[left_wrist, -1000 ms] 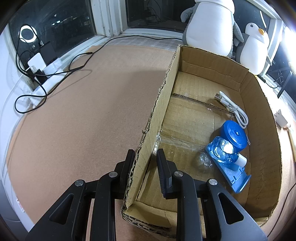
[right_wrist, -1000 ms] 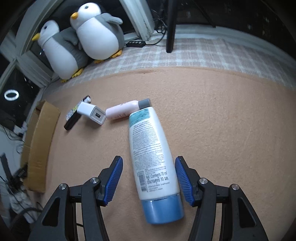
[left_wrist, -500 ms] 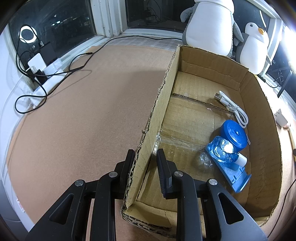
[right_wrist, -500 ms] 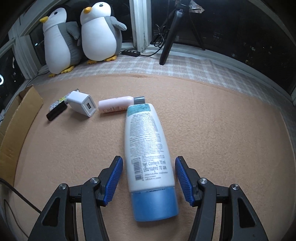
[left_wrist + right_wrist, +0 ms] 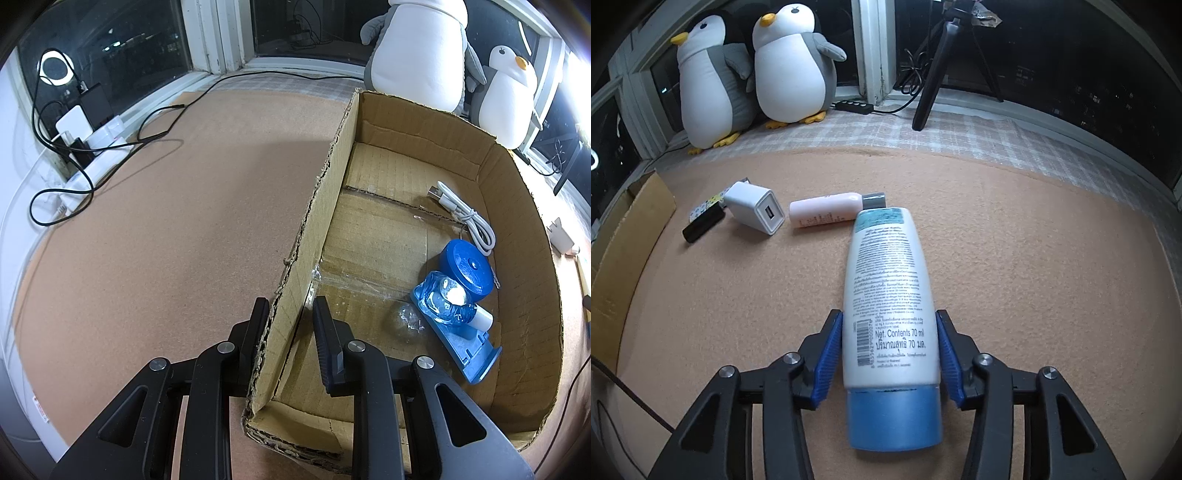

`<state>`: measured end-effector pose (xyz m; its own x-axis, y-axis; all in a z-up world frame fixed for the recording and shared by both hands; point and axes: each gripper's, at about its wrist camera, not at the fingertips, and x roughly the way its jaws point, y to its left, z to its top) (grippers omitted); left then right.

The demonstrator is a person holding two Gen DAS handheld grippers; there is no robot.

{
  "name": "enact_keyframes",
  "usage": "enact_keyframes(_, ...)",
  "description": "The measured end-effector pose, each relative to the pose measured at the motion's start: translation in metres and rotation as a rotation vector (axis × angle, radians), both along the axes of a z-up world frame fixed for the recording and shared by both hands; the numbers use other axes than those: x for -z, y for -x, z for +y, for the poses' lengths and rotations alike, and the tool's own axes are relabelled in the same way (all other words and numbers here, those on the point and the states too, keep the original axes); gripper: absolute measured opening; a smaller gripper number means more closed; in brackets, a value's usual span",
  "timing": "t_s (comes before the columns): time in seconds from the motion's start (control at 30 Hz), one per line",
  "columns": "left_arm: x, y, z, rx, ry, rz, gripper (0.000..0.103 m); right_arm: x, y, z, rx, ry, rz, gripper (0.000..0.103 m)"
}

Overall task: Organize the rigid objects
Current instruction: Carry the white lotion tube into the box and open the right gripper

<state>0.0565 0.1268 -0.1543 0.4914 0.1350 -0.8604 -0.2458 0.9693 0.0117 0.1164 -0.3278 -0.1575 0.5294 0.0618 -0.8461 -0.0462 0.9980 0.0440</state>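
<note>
A white lotion bottle [image 5: 888,280] with a blue cap lies on the tan mat, cap toward me. My right gripper [image 5: 888,314] straddles its lower body. The jaws are closing and the blue pads [image 5: 827,354] touch both sides of the bottle. In the left wrist view my left gripper [image 5: 290,301] is shut on the left wall of the cardboard box [image 5: 325,206], one finger outside and one inside. The box holds a white USB cable [image 5: 465,214], a blue round lid [image 5: 467,267] and a clear blue bottle [image 5: 445,301] on a blue holder [image 5: 467,350].
Beyond the lotion bottle lie a pink tube [image 5: 827,212], a white USB charger [image 5: 755,212] and a black stick [image 5: 701,225]. Two plush penguins [image 5: 790,62] and a tripod [image 5: 934,70] stand by the window. A power strip with cables [image 5: 92,162] lies at the left mat edge.
The right gripper swung round to line up with the bottle, then its jaws narrowed from wide apart to touching the bottle's sides. The left gripper and the box have not moved.
</note>
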Motion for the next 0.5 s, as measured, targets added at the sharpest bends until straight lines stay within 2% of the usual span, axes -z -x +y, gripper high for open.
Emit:
enact_keyframes(0.27, 0.0, 0.0, 0.0, -0.001, 0.001, -0.001, 0.023, -0.01, 0.01, 0.006, -0.009, 0.003, -0.016, 0.044)
enact_keyframes(0.5, 0.001, 0.0, -0.001, -0.001, 0.006, -0.005, 0.022, -0.033, 0.016, 0.024, -0.034, -0.013, -0.056, 0.044)
